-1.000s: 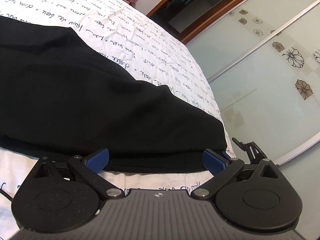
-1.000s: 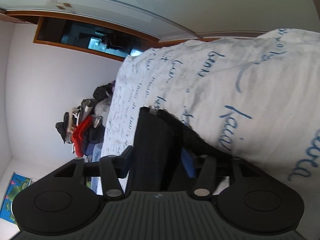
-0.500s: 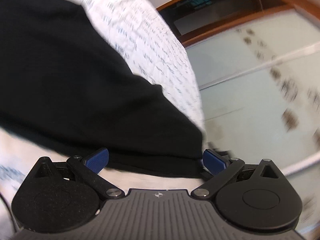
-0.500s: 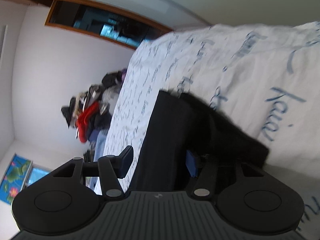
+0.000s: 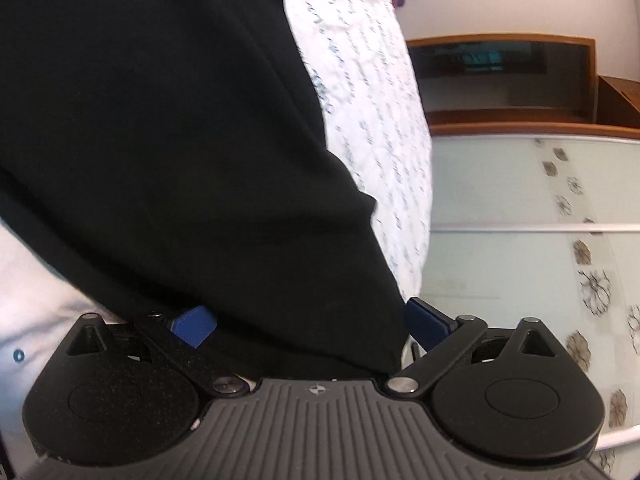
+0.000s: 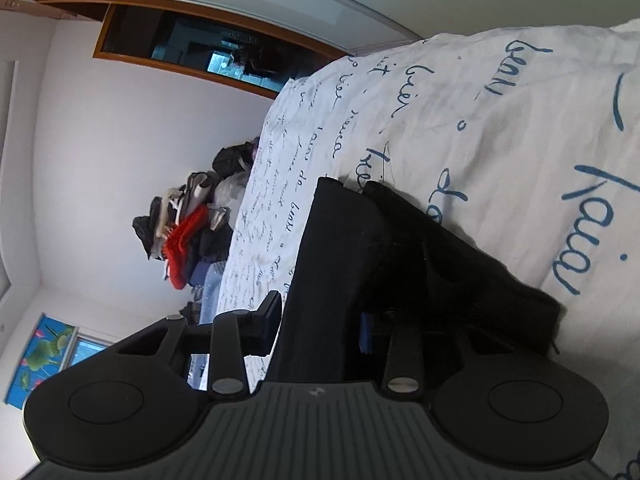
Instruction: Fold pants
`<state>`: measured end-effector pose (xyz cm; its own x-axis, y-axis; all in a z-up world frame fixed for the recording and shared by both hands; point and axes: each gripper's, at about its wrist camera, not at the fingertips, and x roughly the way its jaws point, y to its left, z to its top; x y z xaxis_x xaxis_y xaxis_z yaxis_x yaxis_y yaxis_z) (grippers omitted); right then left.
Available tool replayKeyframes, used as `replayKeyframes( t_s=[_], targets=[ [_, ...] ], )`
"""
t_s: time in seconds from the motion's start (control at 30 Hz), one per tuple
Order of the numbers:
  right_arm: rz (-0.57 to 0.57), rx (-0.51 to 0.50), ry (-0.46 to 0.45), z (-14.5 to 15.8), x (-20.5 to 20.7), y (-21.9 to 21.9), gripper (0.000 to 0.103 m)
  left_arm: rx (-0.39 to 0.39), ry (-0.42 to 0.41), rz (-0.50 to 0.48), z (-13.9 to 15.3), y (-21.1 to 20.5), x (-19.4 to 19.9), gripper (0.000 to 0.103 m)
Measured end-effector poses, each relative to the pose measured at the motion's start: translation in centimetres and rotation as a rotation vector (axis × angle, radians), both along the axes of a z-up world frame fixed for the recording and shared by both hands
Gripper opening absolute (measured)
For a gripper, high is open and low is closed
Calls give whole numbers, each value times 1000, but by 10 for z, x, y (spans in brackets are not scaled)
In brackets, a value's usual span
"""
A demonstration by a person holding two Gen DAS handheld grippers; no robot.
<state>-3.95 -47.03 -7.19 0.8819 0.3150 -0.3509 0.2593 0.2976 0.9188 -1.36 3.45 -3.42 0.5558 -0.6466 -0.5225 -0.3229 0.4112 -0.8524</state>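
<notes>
The black pants (image 5: pixel 168 152) are spread on the script-printed bedspread (image 5: pixel 372 92), their hem edge lying between the wide-spread blue pads of the left gripper (image 5: pixel 310 326); no fabric is seen clamped. In the right wrist view, a raised fold of the pants (image 6: pixel 344 264) is seen between the right gripper (image 6: pixel 320 326) pads, one pad hidden behind cloth, so a grip cannot be confirmed. Beyond the bedspread (image 6: pixel 480 128), a clothes pile (image 6: pixel 188 228) is seen against the wall; frosted flowered doors (image 5: pixel 540 220) are seen beside the bed.
</notes>
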Motion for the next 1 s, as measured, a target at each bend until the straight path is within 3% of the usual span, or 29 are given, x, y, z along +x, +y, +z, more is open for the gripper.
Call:
replayKeyframes(
  t_s=[0.1,0.13,0.17,0.2,0.23,0.3,0.33,0.5,0.7,0.8,0.87,0.9,0.97,1.0],
  targets=[
    [-12,-18,-3,3,-2,0,36,48,-10,32,4,1,-1,94],
    [-28,-39,-11,5,-4,1,29,71,-17,40,6,0,-2,92],
    [-39,-67,-10,7,-6,2,15,107,-19,58,9,-1,-5,84],
    [-41,-87,-10,7,-6,3,9,161,-15,71,12,-2,-7,67],
    [-40,-95,-12,7,-6,4,7,209,-5,79,13,-4,-9,57],
    [-42,-114,-12,5,-7,6,5,276,20,87,11,-5,-10,20],
    [-46,-117,-9,3,-8,6,4,315,39,83,9,-3,-10,10],
    [-68,-143,-27,7,-8,5,3,404,-4,56,25,-3,-11,5],
    [-43,-203,-160,55,-43,2,3,384,-127,-24,54,2,-32,4],
    [-58,-206,-91,34,-79,-8,3,370,18,-78,17,6,-31,6],
    [-96,-152,10,2,-90,-18,3,372,-6,-68,16,8,-34,8],
    [-106,-125,11,-9,-93,-21,3,382,-16,-76,20,7,-34,7],
    [-114,-148,-1,-5,-93,-19,3,373,-17,-83,23,10,-33,6],
    [-109,-160,-12,-1,-90,-16,3,367,-16,-88,21,11,-33,16]
  ],
)
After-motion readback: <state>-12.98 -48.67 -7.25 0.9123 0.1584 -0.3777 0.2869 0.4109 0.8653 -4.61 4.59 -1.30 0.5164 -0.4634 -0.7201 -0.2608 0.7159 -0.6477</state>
